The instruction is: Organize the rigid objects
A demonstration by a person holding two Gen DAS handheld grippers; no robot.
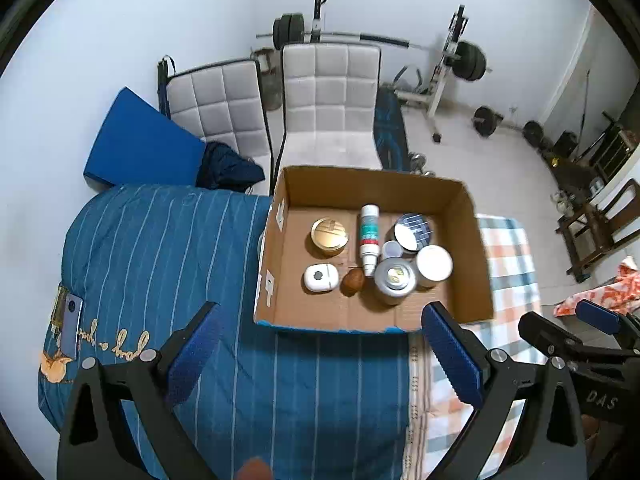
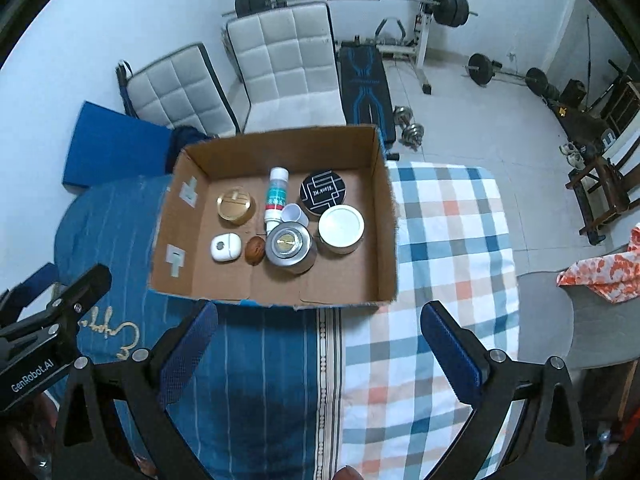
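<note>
An open cardboard box (image 1: 476,240) (image 2: 384,216) sits on the bed. Inside lie a gold round tin (image 1: 329,233) (image 2: 235,205), a white tube with a green label (image 1: 369,236) (image 2: 276,196), a black round tin (image 2: 322,192), a white-lidded jar (image 1: 434,264) (image 2: 341,226), a silver can (image 1: 394,278) (image 2: 289,245), a small white case (image 1: 319,277) (image 2: 225,246) and a brown nut (image 1: 353,281) (image 2: 255,250). My left gripper (image 1: 320,344) and right gripper (image 2: 320,340) are both open and empty, hovering above the bed short of the box's near wall.
Blue striped bedding (image 1: 160,248) lies left, a checked blanket (image 2: 448,240) right. A phone (image 1: 72,328) lies on the bed at far left. Two white chairs (image 1: 328,96) and weight equipment (image 2: 448,4) stand behind the bed.
</note>
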